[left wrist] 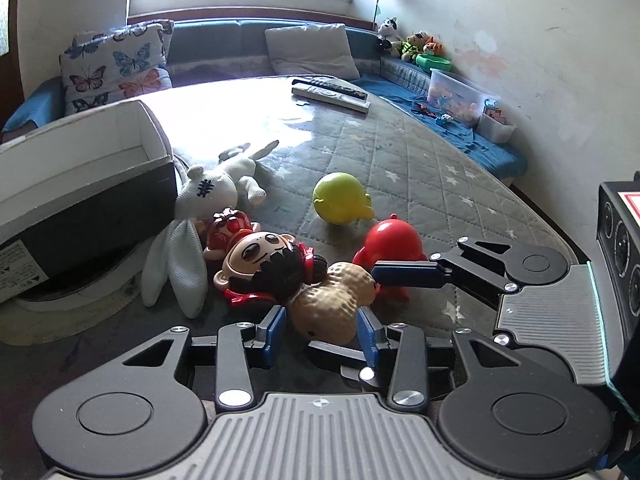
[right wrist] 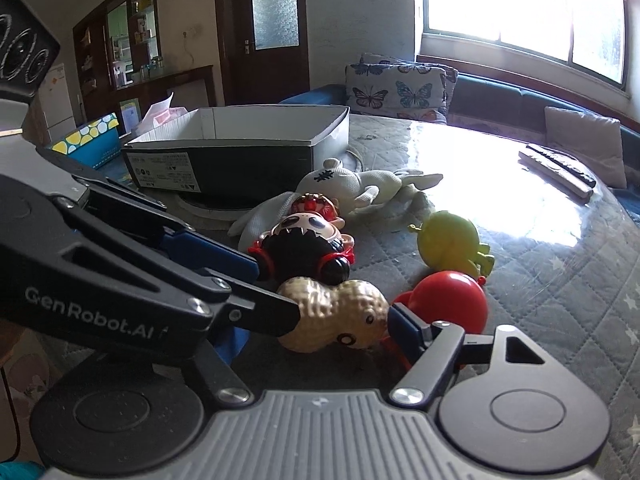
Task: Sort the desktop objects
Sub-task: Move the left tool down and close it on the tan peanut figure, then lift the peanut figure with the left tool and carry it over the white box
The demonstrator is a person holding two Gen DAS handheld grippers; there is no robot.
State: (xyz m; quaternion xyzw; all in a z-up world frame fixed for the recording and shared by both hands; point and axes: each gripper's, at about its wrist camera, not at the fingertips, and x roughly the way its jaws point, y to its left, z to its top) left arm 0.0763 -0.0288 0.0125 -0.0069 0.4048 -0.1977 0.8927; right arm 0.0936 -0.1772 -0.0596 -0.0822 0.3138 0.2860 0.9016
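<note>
a home living room is shown: a cushioned window bench (left wrist: 248, 46) with a butterfly pillow (left wrist: 114, 66), plush toys (left wrist: 412, 44), a wooden door (right wrist: 262, 32) and a cabinet (right wrist: 120, 36).
</note>
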